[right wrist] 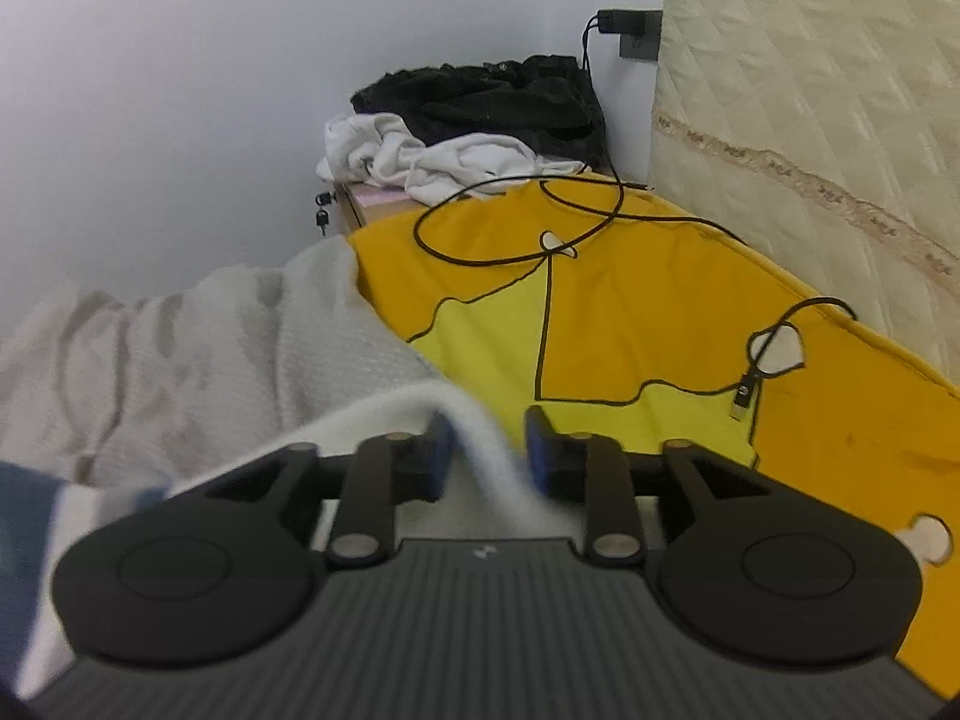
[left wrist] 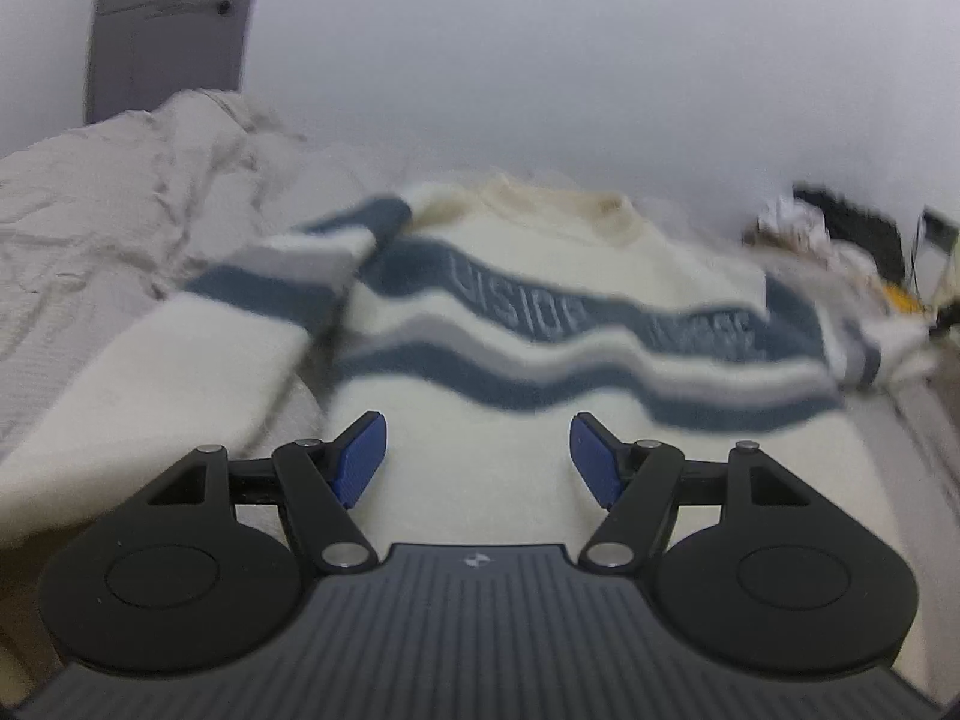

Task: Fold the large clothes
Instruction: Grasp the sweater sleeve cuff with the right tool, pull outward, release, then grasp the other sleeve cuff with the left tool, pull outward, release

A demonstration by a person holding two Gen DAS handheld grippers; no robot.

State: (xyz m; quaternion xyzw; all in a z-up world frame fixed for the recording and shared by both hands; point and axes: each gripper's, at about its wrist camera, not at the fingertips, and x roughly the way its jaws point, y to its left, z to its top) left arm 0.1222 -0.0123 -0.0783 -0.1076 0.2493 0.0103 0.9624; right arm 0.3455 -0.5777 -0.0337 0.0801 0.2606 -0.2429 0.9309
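On the bed (left wrist: 90, 252), sweater (left wrist: 540, 312) lies under spread left fingers (left wrist: 360, 456); right fingers (right wrist: 543, 450) parted around its edge.

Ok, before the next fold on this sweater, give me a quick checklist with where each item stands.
1. Left gripper free, jaws apart: ok.
2. Sweater spread front-up on the bed: ok.
3. Near sleeve folded in: not ok, lying out to the side.
4. Right gripper clear of the fabric: not ok, a white edge lies between its parted jaws.
5. Black cable on the yellow cover clear of the sweater: ok.
6. Far sleeve: cannot tell, blurred.
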